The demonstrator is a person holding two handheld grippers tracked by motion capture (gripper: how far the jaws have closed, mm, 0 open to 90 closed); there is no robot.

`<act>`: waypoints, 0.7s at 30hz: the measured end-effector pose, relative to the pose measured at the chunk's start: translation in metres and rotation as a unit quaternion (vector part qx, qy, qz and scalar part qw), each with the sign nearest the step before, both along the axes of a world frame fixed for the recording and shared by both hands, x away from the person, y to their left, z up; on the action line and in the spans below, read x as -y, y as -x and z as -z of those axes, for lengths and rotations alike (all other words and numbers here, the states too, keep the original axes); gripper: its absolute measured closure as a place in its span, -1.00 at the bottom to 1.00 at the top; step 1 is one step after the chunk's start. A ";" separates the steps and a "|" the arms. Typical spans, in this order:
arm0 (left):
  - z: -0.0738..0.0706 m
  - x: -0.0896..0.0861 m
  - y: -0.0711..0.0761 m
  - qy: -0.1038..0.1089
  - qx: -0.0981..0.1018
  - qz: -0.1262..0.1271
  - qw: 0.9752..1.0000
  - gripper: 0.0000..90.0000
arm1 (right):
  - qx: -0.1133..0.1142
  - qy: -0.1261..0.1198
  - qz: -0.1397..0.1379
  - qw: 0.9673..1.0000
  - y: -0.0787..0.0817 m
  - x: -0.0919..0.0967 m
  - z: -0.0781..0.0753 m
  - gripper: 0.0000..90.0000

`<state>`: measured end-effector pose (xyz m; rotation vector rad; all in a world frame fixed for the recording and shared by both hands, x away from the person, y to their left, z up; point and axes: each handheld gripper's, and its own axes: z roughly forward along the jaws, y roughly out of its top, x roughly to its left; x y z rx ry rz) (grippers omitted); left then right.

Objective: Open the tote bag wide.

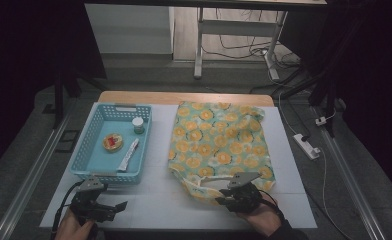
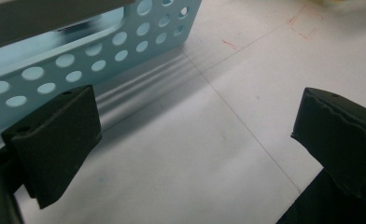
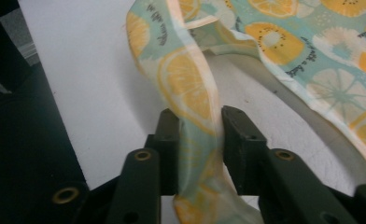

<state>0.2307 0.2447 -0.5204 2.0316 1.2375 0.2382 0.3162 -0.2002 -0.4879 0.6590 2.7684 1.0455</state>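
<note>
A fabric bag (image 1: 219, 142) printed with orange slices on pale green lies flat on the white mat at the right. Its near handle strap (image 3: 186, 84) rises off the mat and runs between the jaws of my right gripper (image 3: 199, 123), which is shut on it. In the high view the right gripper (image 1: 224, 199) sits at the bag's near edge. My left gripper (image 1: 118, 206) rests at the near left, just in front of the blue basket (image 1: 96, 172). Its jaws stand wide open over bare mat (image 2: 195, 135), with the basket's perforated wall (image 2: 92, 56) beside the left jaw.
The basket holds a small white jar (image 1: 138, 125), a round red-topped tin (image 1: 113, 142) and a white tube (image 1: 129, 154). A wooden table edge (image 1: 184, 97) shows behind the mat. A power strip (image 1: 306, 145) and cables lie on the floor to the right.
</note>
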 end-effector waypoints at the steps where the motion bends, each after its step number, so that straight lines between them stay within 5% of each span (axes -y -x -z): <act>1: 0.000 0.000 0.000 0.000 0.000 0.000 1.000 -0.98 | 0.000 0.003 0.002 1.000 -0.001 0.000 0.000 0.47; 11: 0.000 0.000 0.000 0.000 -0.001 0.001 1.000 -0.98 | 0.007 0.001 0.005 1.000 -0.006 0.003 -0.009 0.92; 21: 0.000 -0.001 -0.001 0.004 -0.002 -0.001 1.000 -0.98 | -0.006 -0.024 0.024 0.999 -0.046 0.007 -0.028 0.98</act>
